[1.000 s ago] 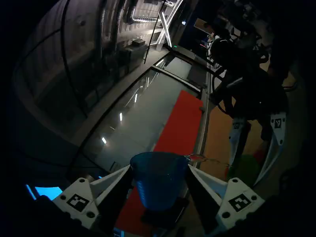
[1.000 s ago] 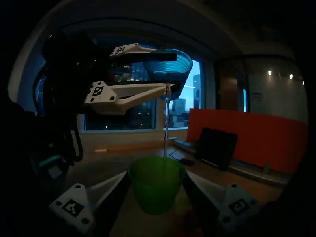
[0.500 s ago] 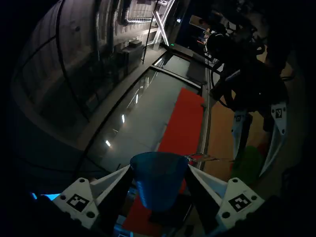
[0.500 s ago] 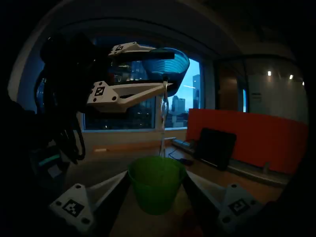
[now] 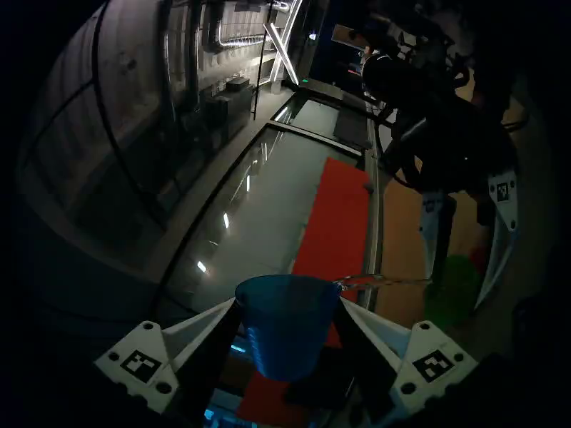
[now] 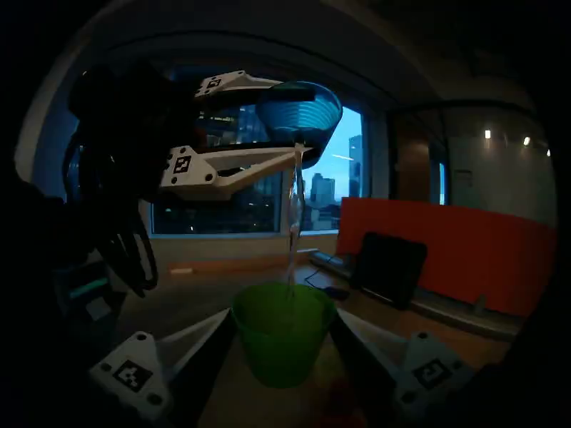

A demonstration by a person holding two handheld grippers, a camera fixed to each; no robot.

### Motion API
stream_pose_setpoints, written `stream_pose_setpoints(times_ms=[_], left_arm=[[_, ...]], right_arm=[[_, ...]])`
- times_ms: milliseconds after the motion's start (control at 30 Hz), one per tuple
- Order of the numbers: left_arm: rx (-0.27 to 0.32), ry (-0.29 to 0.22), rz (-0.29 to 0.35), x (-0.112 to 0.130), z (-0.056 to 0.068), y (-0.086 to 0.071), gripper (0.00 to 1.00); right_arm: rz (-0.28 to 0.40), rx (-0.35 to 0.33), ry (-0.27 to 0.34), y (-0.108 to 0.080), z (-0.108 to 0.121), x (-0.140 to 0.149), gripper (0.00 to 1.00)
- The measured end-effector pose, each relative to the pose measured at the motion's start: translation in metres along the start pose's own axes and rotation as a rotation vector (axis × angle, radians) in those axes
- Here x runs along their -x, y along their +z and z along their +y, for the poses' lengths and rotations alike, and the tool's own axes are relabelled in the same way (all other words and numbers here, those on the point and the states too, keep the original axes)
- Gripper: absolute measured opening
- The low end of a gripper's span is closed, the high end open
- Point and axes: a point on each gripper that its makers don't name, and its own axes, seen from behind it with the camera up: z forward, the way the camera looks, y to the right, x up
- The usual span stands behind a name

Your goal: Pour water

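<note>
Tipping hard over in the left gripper view, the blue cup (image 5: pixel 287 329) sits clamped between the two white fingers of the left gripper (image 5: pixel 287 314), whose jaws are closed about as far as the cup's width, one pressing on each side. A thin stream of water (image 5: pixel 385 281) leaves the cup's rim and runs across towards the green cup (image 5: pixel 454 291). That green cup sits between the fingers of the right gripper (image 5: pixel 467 246), seen farther off, over the wooden table (image 5: pixel 400 235). A red panel (image 5: pixel 334 214) lies behind the blue cup.

In the right gripper view, the green cup (image 6: pixel 283 334) stands upright and close in, gripped between the right gripper's (image 6: pixel 283 314) own fingers, the jaws set to the cup's width and touching both of its sides. Above it the left gripper (image 6: pixel 310 120) holds the blue cup (image 6: pixel 300 114) on its side with the mouth tilted downward. The water (image 6: pixel 292 214) falls from its rim straight into the green cup's open top. Behind are a window (image 6: pixel 335 178), the red panel (image 6: pixel 464 242) and a dark screen (image 6: pixel 389 269) on the table (image 6: pixel 207 299).
</note>
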Motion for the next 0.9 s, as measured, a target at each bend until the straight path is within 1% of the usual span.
stream_pose_setpoints(times_ms=[267, 600, 900], left_arm=[[-0.001, 0.038, 0.007, -0.004, 0.001, 0.000, 0.86], [-0.002, 0.098, 0.014, -0.009, 0.002, 0.003, 0.86], [-0.009, 0.147, 0.022, -0.016, -0.004, 0.003, 0.86]], right_arm=[[0.004, -0.002, 0.000, -0.002, 0.001, 0.000, 0.90], [0.004, -0.002, -0.005, -0.005, 0.002, 0.001, 0.90], [0.005, -0.001, -0.005, -0.006, 0.004, 0.001, 0.90]])
